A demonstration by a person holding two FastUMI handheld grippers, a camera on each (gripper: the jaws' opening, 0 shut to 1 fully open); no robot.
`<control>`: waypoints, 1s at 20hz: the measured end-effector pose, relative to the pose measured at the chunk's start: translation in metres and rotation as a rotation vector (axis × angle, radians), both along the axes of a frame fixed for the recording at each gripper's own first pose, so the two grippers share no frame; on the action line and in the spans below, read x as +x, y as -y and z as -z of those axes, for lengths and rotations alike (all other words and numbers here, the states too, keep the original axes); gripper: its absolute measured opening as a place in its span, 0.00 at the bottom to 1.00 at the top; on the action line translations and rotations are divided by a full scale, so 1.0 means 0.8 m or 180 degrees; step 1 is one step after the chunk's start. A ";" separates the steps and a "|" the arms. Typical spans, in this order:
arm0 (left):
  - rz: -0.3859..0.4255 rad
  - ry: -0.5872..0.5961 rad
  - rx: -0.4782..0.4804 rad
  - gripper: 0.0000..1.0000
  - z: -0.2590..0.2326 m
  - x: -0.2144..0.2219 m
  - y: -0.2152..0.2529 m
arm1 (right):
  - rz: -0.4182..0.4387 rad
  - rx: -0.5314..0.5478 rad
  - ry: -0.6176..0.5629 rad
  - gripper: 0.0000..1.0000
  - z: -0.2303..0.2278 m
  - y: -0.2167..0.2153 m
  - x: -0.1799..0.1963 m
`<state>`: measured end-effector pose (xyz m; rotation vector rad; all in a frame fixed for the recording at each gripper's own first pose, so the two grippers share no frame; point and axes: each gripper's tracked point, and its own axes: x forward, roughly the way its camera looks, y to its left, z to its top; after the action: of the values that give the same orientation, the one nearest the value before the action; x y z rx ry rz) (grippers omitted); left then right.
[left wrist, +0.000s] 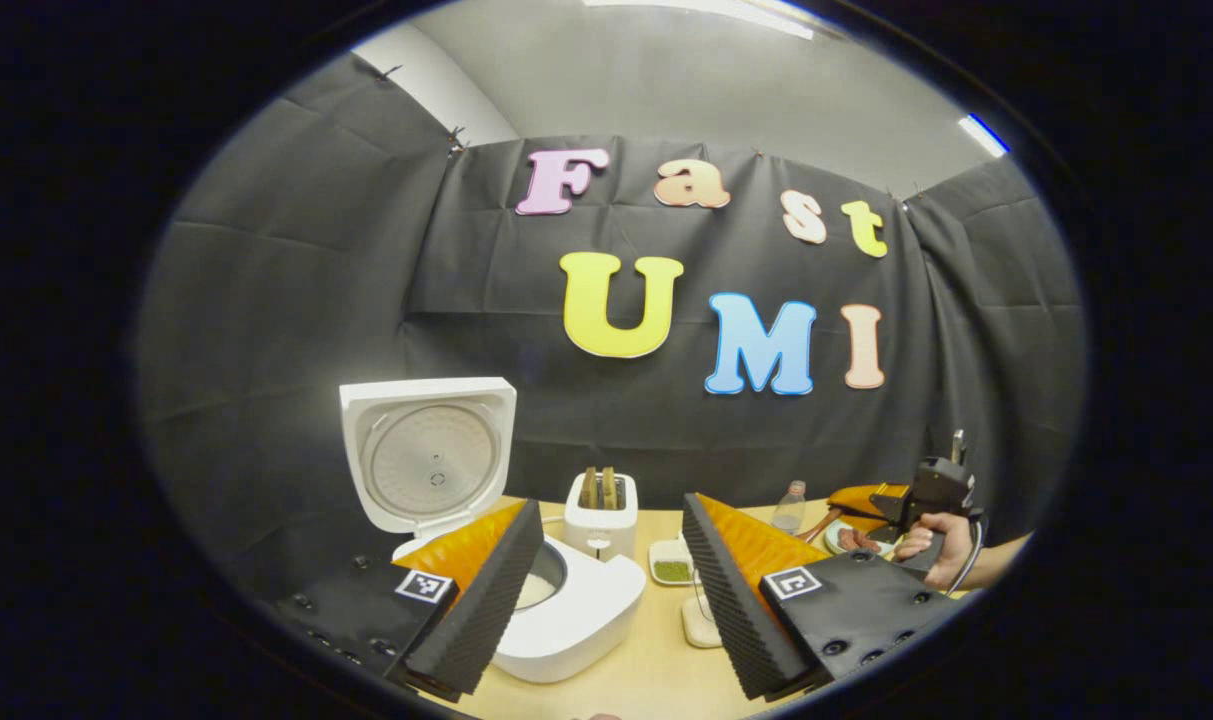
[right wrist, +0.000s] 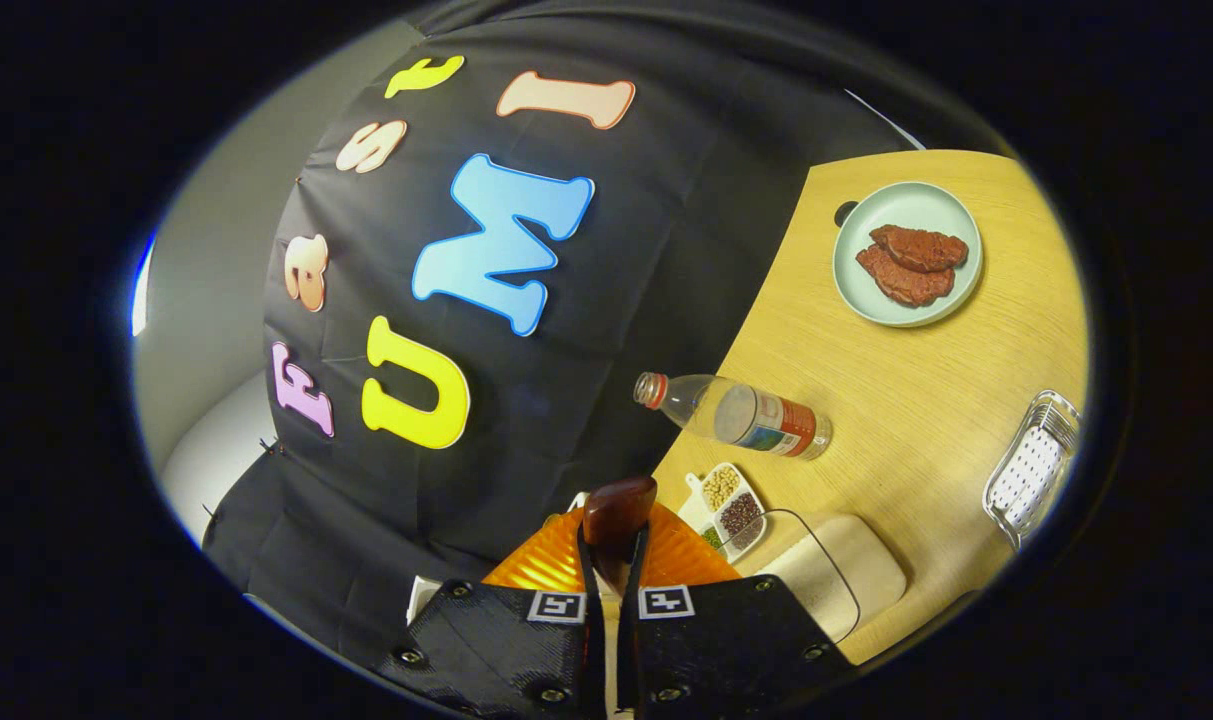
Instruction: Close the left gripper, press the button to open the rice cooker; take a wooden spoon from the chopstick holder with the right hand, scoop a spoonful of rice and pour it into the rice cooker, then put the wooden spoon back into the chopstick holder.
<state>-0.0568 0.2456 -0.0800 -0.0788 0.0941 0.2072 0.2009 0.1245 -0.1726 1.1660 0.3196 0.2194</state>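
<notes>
Right gripper view: two meat pieces [right wrist: 911,262], one plate [right wrist: 856,290], one bottle [right wrist: 741,412].

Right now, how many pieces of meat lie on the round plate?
2. Both lie on the plate in the right gripper view: one piece nearer the table's far edge, the other piece beside it, touching. None seems hidden.

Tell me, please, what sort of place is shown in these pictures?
Most likely a mock kitchen set up in a recording booth. A wooden table carries a white rice cooker with its lid up, a toaster and a plate of meat; black cloth hangs behind as walls.
</notes>
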 end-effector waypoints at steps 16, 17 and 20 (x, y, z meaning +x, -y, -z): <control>-0.0016 0.0168 0.0001 0.96 -0.003 -0.030 -0.025 | -0.0642 0.0485 0.0384 0.05 -0.134 -0.155 -0.006; -0.0030 0.0169 0.0008 0.97 -0.002 -0.032 -0.028 | -0.0685 0.0479 0.0391 0.05 -0.140 -0.163 -0.007; -0.0059 0.0162 0.0040 0.96 -0.001 -0.039 -0.036 | -0.0818 0.0472 0.0401 0.05 -0.141 -0.200 0.001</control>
<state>-0.0879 0.2746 -0.0789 -0.0724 0.0414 0.2242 0.2014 0.2847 -0.0602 1.2500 0.3460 0.5471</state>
